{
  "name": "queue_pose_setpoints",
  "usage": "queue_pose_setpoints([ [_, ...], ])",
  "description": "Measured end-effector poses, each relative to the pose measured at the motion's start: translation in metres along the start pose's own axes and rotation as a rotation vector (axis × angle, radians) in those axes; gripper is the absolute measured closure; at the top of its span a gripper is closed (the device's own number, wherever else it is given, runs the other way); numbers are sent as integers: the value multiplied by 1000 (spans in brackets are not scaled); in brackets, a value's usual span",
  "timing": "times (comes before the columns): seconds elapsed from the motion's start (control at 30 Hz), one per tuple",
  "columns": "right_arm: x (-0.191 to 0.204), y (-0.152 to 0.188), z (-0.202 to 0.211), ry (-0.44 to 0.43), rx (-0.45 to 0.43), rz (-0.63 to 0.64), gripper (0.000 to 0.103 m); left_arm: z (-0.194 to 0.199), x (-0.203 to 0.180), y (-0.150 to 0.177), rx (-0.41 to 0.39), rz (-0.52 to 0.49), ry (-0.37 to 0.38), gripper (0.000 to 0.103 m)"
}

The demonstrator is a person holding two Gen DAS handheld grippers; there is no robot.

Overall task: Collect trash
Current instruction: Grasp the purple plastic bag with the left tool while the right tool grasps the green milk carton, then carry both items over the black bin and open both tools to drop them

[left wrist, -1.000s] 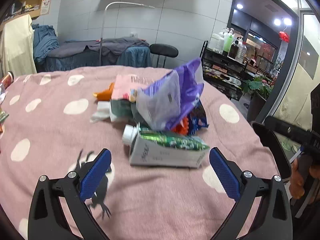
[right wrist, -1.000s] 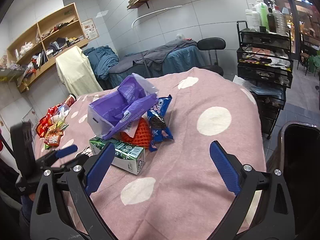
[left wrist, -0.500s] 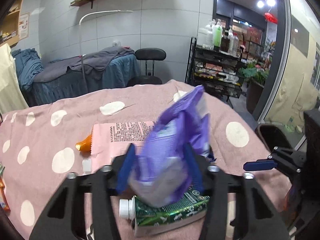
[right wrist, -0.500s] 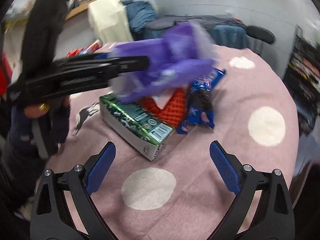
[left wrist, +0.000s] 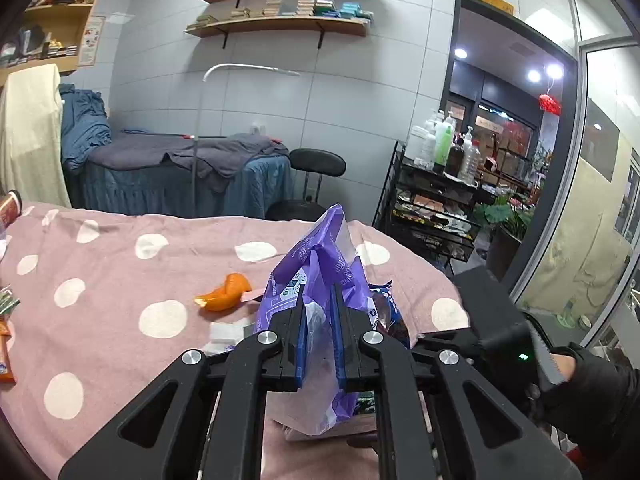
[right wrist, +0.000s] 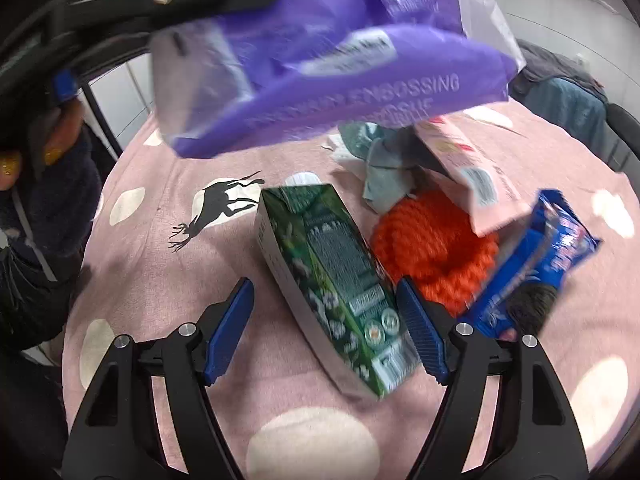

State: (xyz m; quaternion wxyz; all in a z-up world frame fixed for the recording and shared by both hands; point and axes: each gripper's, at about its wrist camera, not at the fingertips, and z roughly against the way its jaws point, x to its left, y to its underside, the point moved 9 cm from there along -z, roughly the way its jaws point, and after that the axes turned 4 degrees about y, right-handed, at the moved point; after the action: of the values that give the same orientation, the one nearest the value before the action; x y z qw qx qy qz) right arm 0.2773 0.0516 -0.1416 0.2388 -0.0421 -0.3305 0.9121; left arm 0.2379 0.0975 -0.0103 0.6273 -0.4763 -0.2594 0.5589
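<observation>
My left gripper (left wrist: 320, 328) is shut on a purple plastic tissue wrapper (left wrist: 320, 276) and holds it lifted above the pink dotted bed cover (left wrist: 120, 264). The wrapper (right wrist: 340, 60) hangs over the trash pile in the right wrist view. My right gripper (right wrist: 324, 328) is open, its fingers on either side of a green drink carton (right wrist: 332, 272) lying on the cover, not closed on it. Beside the carton lie an orange net (right wrist: 432, 248), a blue cookie wrapper (right wrist: 536, 272), a pink packet (right wrist: 472, 176) and a teal crumpled cloth (right wrist: 380, 160).
An orange peel (left wrist: 224, 294) and a white tissue (left wrist: 224, 332) lie on the cover. Snack wrappers (left wrist: 6, 320) lie at the left edge. A black shelf cart (left wrist: 436, 208) with bottles and a black stool (left wrist: 312, 176) stand beyond the bed.
My left gripper closed on the purple wrapper and lifted it off the pile. My right gripper moved in low over the pile and now straddles the green carton.
</observation>
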Motion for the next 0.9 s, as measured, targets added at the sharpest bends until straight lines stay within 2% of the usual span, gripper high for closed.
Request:
queue_pose_setpoints([
  [0.17,5,-6,-28,-10,75,131,29,10,6,6,-10,35,-11,92],
  [0.23,6,-7,-37,-16,99,144,29,11,9,9,-11,48,-23,92],
  [0.4,5,-10,-29,-9,65,109,42,15,12,19,-8,87,-32,92],
  [0.5,6,-10,-16,7,38,80,43,21,12,19,-17,105,-32,92],
  [0.63,13,-6,14,-23,-43,-5,44,34,8,20,-34,111,-22,92],
  [0.8,8,18,54,2,-102,-88,44,43,-4,20,-50,109,-3,92],
  [0.9,16,47,84,21,-149,-141,44,45,-15,21,-54,104,17,92],
])
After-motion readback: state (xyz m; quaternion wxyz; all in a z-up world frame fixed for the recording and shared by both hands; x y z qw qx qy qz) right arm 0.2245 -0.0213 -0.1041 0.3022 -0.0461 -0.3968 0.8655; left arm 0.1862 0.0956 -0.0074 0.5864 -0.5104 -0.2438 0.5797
